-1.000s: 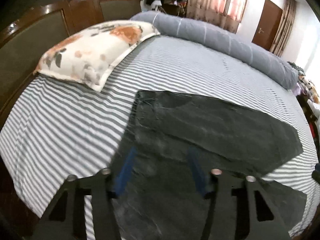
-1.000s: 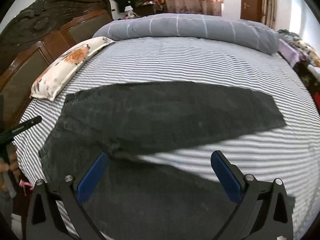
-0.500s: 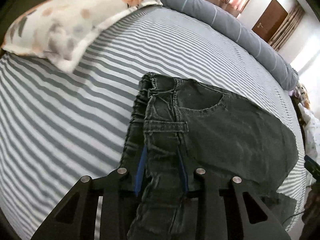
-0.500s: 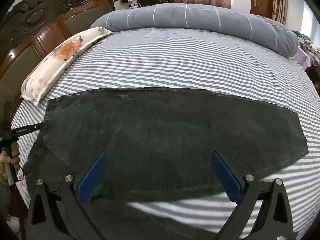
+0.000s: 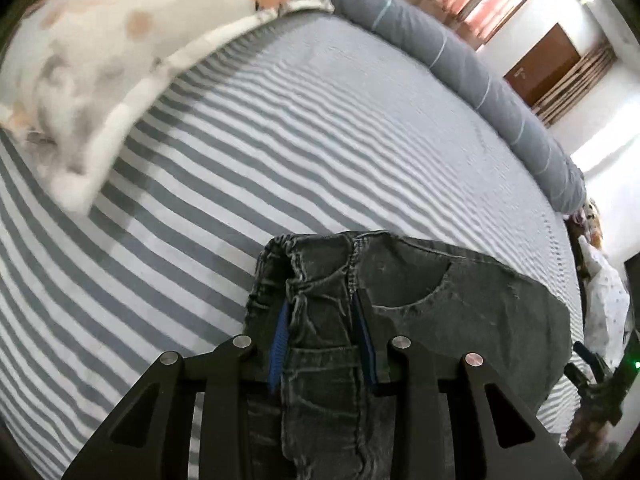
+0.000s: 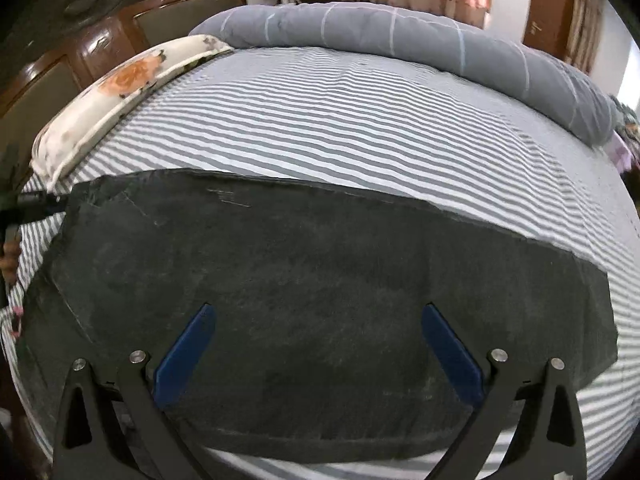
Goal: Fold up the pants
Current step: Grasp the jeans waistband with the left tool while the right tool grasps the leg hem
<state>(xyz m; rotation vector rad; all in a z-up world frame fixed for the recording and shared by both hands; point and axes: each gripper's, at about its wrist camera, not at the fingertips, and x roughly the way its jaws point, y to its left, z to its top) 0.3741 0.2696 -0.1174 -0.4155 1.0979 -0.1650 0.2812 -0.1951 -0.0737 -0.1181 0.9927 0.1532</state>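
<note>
Dark grey jeans (image 6: 304, 280) lie flat across the striped bed, one leg folded over the other. My left gripper (image 5: 323, 312) is shut on the jeans' waistband (image 5: 320, 280), which bunches between its blue pads and lifts slightly; a front pocket (image 5: 408, 284) shows to the right. My right gripper (image 6: 316, 316) is wide open just above the middle of the jeans, touching nothing. The left gripper shows at the far left edge of the right wrist view (image 6: 36, 200), at the waist end.
A floral pillow (image 5: 100, 60) lies at the head of the striped bed sheet (image 6: 360, 112). A rolled grey duvet (image 6: 400, 40) runs along the far side. A wooden headboard (image 6: 60, 68) stands at the left. A door (image 5: 540, 64) and curtains are behind.
My left gripper closed on the waistband and pulled it up and across. The near leg now lies over the far leg. My right gripper moved forward over the jeans, still open.
</note>
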